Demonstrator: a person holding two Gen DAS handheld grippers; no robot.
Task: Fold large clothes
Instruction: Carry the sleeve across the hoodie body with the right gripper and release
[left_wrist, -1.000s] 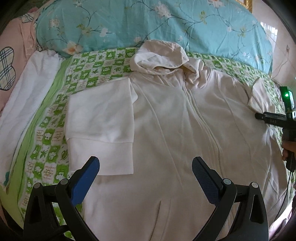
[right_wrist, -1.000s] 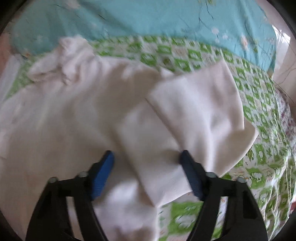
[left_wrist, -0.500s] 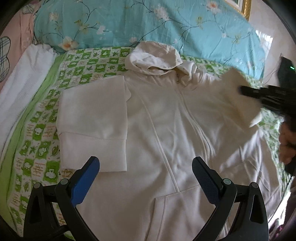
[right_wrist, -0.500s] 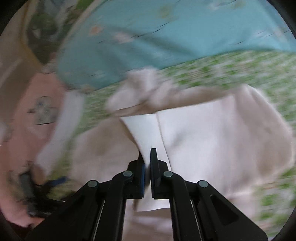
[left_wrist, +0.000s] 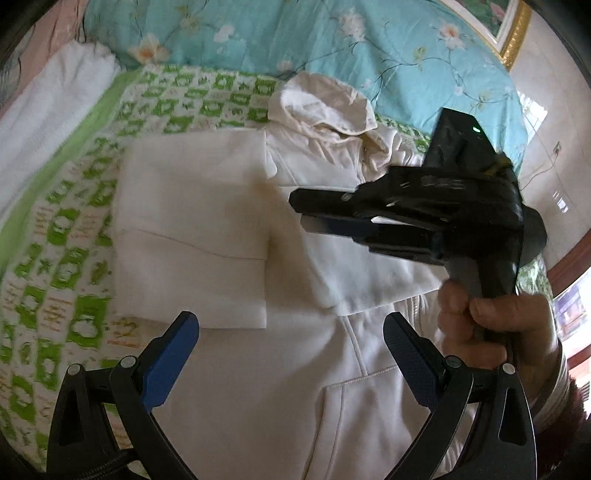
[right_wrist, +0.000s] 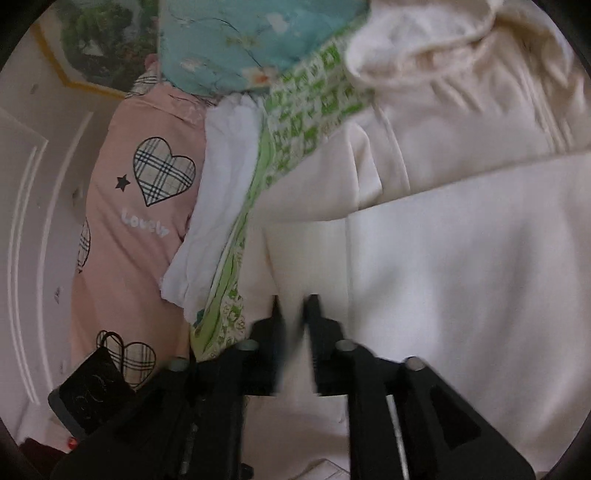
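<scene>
A cream zip hoodie (left_wrist: 258, 387) lies face up on the bed, hood (left_wrist: 321, 107) toward the pillow. Its left sleeve (left_wrist: 192, 229) is folded flat beside the body. The right sleeve (left_wrist: 362, 280) lies across the chest under my right gripper (left_wrist: 301, 210), which a person's hand (left_wrist: 491, 325) holds. In the right wrist view the right gripper (right_wrist: 295, 314) is blurred. Its jaws are opening, a narrow gap shows cream cloth (right_wrist: 461, 258) between them, and the pads do not press on it. My left gripper (left_wrist: 290, 350) hovers open over the hoodie's lower front, holding nothing.
A blue floral pillow (left_wrist: 332, 44) lines the head of the bed. The green patterned sheet (left_wrist: 66, 258) shows at the left, with a white cloth (left_wrist: 48, 103) along its edge. A pink quilt with plaid hearts (right_wrist: 140, 221) lies beyond. A dark flat object (right_wrist: 92, 387) sits nearby.
My right gripper shut on the right sleeve, swung left across the hoodie with it, and its jaws have now parted. The left gripper moved slightly closer and lower, still open.
</scene>
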